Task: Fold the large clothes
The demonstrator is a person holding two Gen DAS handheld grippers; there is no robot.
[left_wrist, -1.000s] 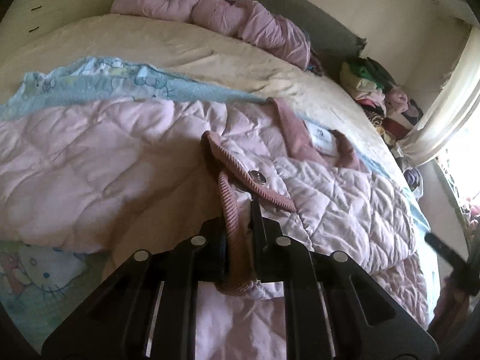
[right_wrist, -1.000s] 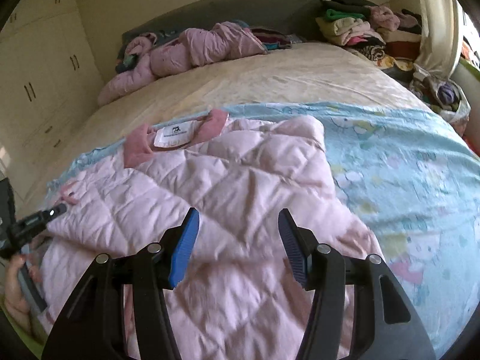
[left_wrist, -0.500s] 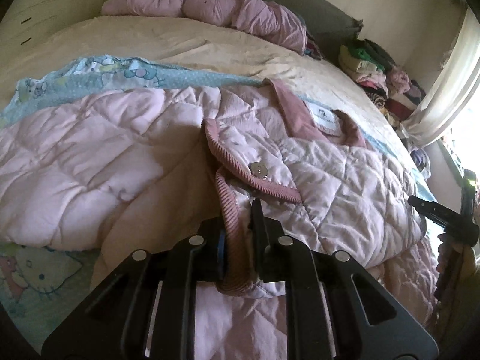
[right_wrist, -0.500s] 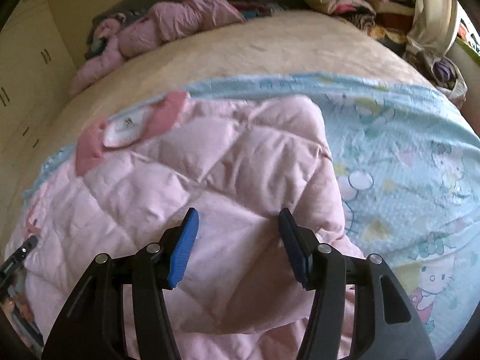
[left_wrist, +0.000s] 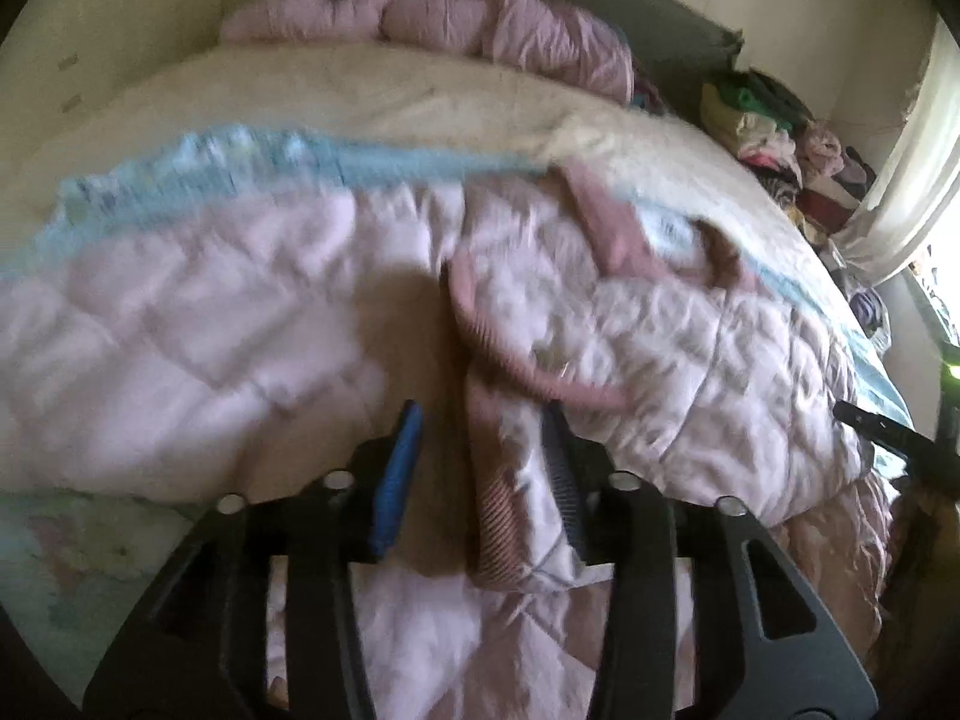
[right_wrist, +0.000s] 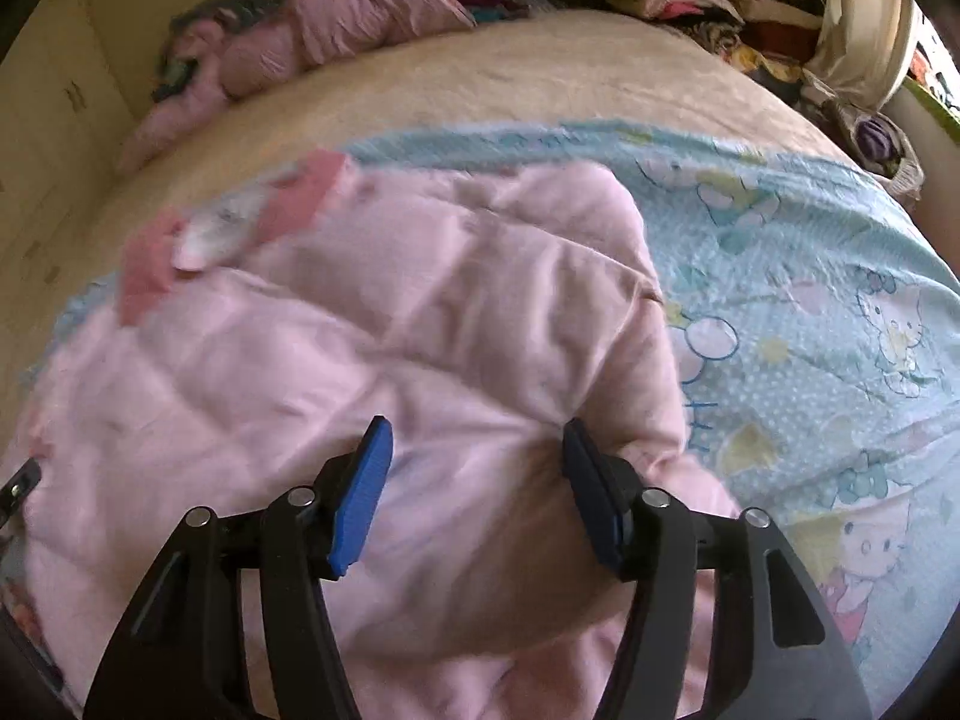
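Observation:
A pink quilted jacket (left_wrist: 690,354) lies spread on the bed, its darker pink collar and white label (right_wrist: 222,228) toward the headboard. In the left wrist view my left gripper (left_wrist: 480,468) is open, its jaws apart on either side of the ribbed cuff (left_wrist: 498,540) of a sleeve folded over the jacket's body. In the right wrist view my right gripper (right_wrist: 474,480) is open and empty, low over the jacket's right shoulder fold (right_wrist: 570,252). The right gripper's tip also shows at the right edge of the left wrist view (left_wrist: 888,438).
The jacket rests on a light blue cartoon-print sheet (right_wrist: 810,276) over a beige bedspread (right_wrist: 510,72). Another pink jacket (right_wrist: 336,30) lies crumpled by the headboard. A heap of clothes (left_wrist: 774,132) sits at the far right corner near a curtain (left_wrist: 912,162).
My left gripper has opened and let go of the ribbed cuff, which now lies on the jacket. My right gripper has stayed open and moved lower over the jacket's right side.

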